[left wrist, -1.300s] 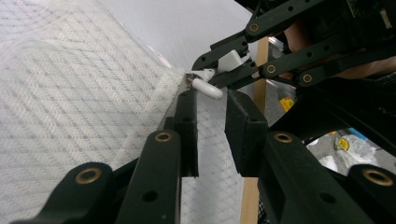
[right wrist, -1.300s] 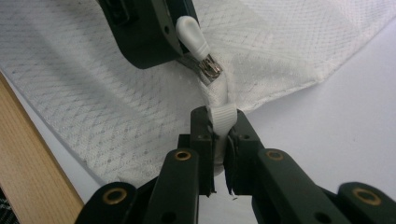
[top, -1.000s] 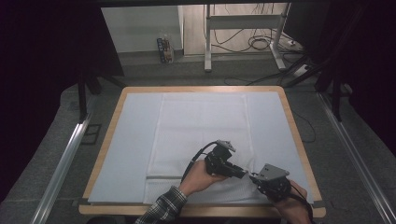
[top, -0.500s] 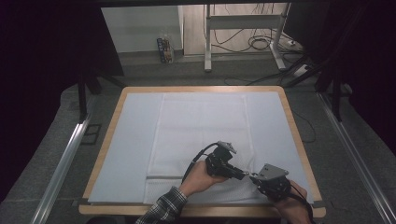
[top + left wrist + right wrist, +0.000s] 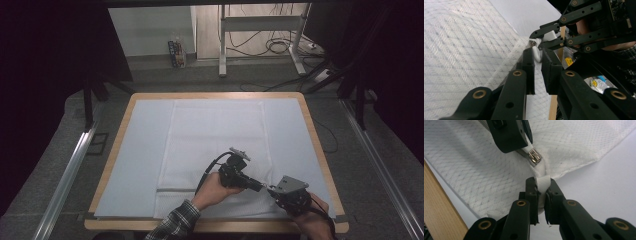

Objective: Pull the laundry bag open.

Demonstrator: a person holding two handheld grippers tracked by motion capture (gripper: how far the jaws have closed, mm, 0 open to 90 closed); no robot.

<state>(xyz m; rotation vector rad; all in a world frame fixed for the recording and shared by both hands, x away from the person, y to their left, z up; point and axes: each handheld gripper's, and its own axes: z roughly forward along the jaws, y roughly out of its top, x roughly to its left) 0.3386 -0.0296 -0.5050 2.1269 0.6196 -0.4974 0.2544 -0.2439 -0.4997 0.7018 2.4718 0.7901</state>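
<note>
Together, two tools (image 5: pixel 264 187) grip one mesh bag (image 5: pixel 215 150) — tab (image 5: pixel 542 182), zipper pull (image 5: pixel 534 156).

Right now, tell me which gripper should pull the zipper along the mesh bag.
Left. The left gripper is clamped on the zipper pull, while the right gripper pinches the white tab at the mesh bag corner, likely anchoring it.

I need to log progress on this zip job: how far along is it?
Done: both grips look set. The right tongs are shut on the white fabric tab at the corner of the white mesh bag; the left tongs pinch the zipper pull beside the metal slider. In hand: holding the end taut. Left: the slider sits at that corner, so the whole run along the zip seems undone.
</note>
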